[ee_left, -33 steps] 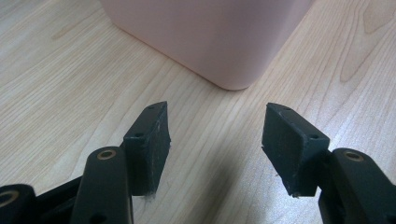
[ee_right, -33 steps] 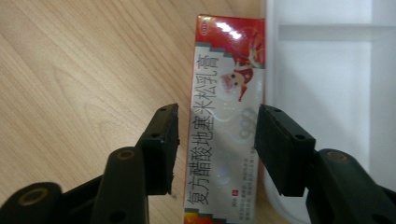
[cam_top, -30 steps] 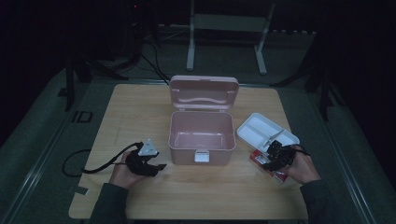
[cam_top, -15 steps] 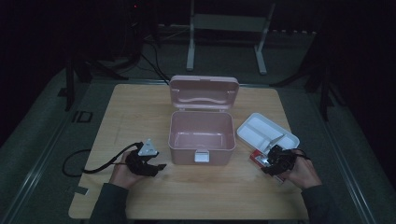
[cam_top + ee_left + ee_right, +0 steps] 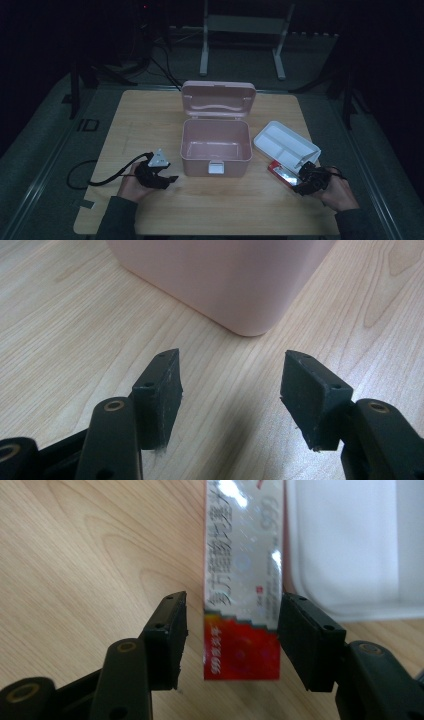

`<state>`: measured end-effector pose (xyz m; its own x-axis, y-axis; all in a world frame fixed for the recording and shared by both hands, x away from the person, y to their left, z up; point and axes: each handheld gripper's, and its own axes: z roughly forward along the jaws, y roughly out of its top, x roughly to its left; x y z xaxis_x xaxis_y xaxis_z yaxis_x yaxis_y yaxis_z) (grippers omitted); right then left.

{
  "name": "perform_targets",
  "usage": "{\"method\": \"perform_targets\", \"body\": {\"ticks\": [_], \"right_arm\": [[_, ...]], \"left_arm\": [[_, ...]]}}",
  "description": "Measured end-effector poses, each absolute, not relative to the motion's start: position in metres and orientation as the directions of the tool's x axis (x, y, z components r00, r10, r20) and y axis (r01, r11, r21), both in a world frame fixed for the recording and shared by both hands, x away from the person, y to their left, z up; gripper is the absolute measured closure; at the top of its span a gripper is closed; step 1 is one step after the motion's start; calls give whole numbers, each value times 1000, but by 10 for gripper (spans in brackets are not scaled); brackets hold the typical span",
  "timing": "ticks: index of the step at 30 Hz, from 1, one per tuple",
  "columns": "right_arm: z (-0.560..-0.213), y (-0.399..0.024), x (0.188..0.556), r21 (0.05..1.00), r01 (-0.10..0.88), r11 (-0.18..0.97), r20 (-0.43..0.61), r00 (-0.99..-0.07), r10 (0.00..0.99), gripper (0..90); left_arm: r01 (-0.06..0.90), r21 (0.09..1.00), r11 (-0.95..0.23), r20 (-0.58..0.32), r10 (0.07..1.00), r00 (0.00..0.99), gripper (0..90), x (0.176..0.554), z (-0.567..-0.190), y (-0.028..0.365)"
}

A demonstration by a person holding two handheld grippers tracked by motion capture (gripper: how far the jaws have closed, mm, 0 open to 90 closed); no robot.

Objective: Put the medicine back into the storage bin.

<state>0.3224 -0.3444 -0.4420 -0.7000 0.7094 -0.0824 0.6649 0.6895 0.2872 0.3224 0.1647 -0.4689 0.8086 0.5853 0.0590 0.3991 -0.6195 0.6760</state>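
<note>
Tabletop [image 5: 75, 540]: box [image 5: 242, 580] between open fingers [image 5: 167, 630]

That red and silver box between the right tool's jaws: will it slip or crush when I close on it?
The red and silver box looks like thin glossy card, so probably light and somewhat slippery. Its flat shape suggests it will not roll, but hard pressure might dent it. The right tool straddles it open; one jaw seems nearly touching its edge.

On the surface [image 5: 150, 115], the open box [image 5: 216, 142] sits mid-table, the tray [image 5: 286, 145] to its right, the packet [image 5: 283, 172] before the tray.
</note>
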Motion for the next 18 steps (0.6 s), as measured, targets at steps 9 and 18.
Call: {"method": "perform_targets", "body": {"ticks": [9, 18], "right_arm": [[-450, -342, 322, 241, 649, 722, -96, -724, 683, 496], [-449, -331, 318, 233, 597, 768, -64, -778, 624, 479]], "left_arm": [[399, 676, -619, 59, 586, 808, 410, 322, -469, 165], [398, 676, -620, 58, 584, 810, 411, 323, -469, 165]]}}
